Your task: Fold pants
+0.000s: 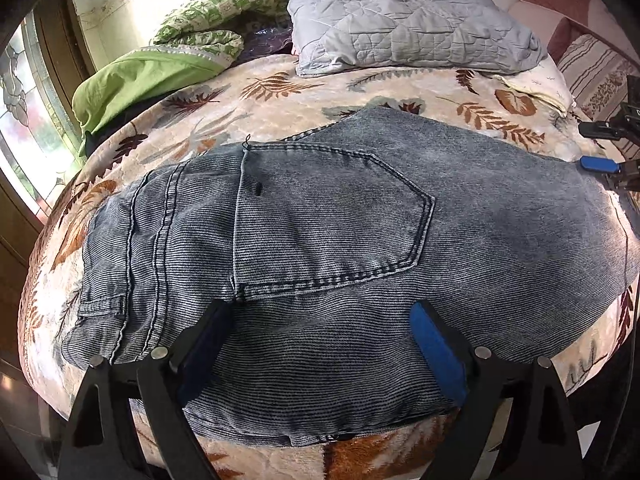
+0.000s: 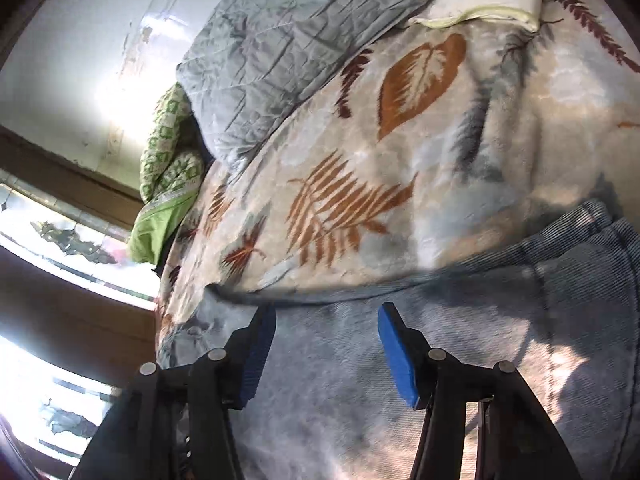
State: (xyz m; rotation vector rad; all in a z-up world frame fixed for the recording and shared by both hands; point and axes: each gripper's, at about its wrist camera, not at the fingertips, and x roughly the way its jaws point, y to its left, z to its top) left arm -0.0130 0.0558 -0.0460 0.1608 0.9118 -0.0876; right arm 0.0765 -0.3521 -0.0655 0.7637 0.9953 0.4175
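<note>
Folded jeans (image 1: 320, 232) on leaf-print blanket (image 1: 280, 92); left gripper (image 1: 320, 320) and right gripper (image 2: 326, 320) agape, empty — a shallow pinch risks lifting only the top layer.

Right gripper (image 2: 326, 324) over the jeans (image 2: 460, 360), blue-padded fingers (image 2: 394, 354) apart, nothing between them. Jeans lie on the leaf-print blanket (image 2: 400, 152), their far edge just past the fingertips. Farther off, a grey quilt (image 2: 288, 40); left of it, a green bundle (image 2: 168, 184) by the window (image 2: 72, 240).
</note>
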